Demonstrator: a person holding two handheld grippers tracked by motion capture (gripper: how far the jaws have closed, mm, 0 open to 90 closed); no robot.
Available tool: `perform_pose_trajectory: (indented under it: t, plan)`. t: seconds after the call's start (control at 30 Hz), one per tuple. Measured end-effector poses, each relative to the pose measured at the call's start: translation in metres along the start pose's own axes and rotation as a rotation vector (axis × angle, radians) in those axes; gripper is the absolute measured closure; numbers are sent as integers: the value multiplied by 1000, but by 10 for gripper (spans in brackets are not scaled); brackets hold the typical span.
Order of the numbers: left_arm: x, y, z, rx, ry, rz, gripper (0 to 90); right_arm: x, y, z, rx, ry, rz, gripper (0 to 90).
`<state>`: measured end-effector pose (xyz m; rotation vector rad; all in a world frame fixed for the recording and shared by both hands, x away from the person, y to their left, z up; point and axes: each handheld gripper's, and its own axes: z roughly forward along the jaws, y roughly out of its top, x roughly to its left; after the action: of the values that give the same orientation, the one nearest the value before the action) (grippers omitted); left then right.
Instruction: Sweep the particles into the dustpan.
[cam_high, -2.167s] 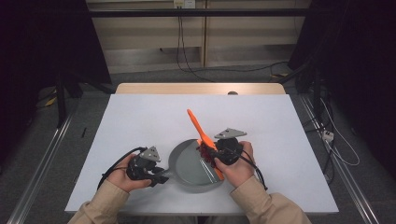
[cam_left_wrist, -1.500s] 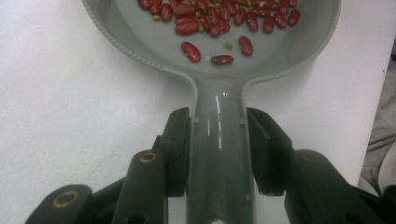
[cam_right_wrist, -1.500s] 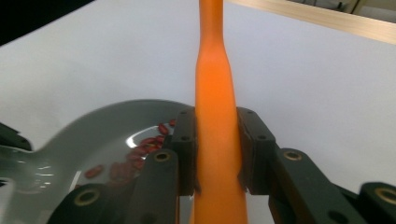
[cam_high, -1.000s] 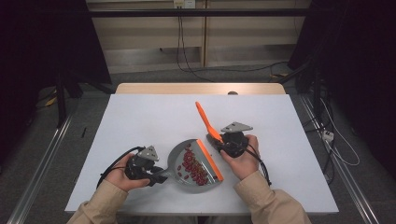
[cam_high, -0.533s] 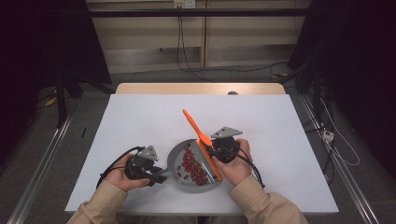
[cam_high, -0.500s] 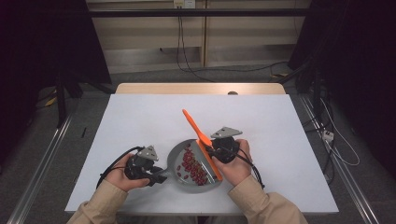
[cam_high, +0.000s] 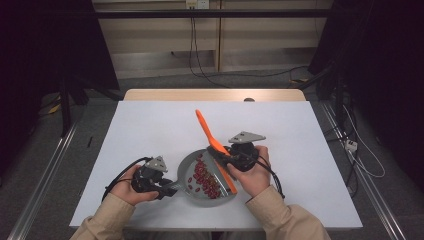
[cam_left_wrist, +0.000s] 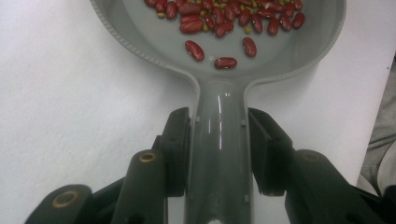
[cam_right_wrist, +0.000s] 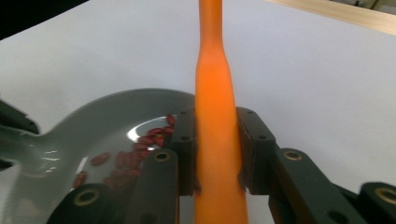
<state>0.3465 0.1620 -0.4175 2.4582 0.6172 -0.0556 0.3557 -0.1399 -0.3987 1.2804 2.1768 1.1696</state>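
A grey pan (cam_high: 186, 169) holding red beans (cam_high: 202, 178) lies near the table's front edge. My left gripper (cam_high: 169, 186) is shut on the pan's handle (cam_left_wrist: 219, 140), whose sides the pads (cam_left_wrist: 180, 149) press; beans (cam_left_wrist: 224, 18) are strewn across the bowl (cam_left_wrist: 140, 28) ahead. My right gripper (cam_high: 223, 158) is shut on an orange spatula (cam_high: 206, 129). The spatula's handle slants up and to the back left, and its blade lies in the right side of the pan beside the beans. In the right gripper view the spatula (cam_right_wrist: 217, 140) runs straight up between the jaws, with the pan (cam_right_wrist: 107, 109) and beans (cam_right_wrist: 144, 140) at the left.
The white table top (cam_high: 150, 130) stretches bare to the left, right and back of the pan. A wooden strip (cam_high: 215, 95) borders its far edge. Cables (cam_high: 200, 55) run over the floor beyond, and metal rails flank the table.
The right gripper has shifted a little to the left with the spatula, whose handle now leans further left. The left gripper and the pan have stayed put.
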Motion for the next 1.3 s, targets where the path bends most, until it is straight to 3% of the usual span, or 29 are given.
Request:
perform_pose_trajectory:
  t: [0.17, 0.27, 0.6, 0.67, 0.8, 0.87, 1.13, 1.3]
  plan:
    - [2, -2, -1, 2, 4, -3, 620, -18, -7, 3, 11, -79, 16, 716]
    - [1, -2, -1, -1, 8, -13, 619, -20, -14, 8, 26, -91, 13, 716]
    - [0, 0, 1, -5, 11, -20, 620, 13, -10, 11, 22, -32, -45, 714]
    - [0, 0, 1, -5, 8, -22, 619, 17, -6, 10, 12, 41, 1, 715]
    - [0, 0, 1, -7, 9, -22, 620, 28, -1, 8, -6, 90, -17, 715]
    - [0, 0, 1, -5, 9, -18, 620, 26, 1, 7, -22, 117, 2, 716]
    - [2, -1, 0, -8, 13, -30, 618, -2, 2, 2, -39, 70, 58, 715]
    - [7, -2, -4, 10, 34, -33, 617, -15, 0, 5, -20, 21, 59, 716]
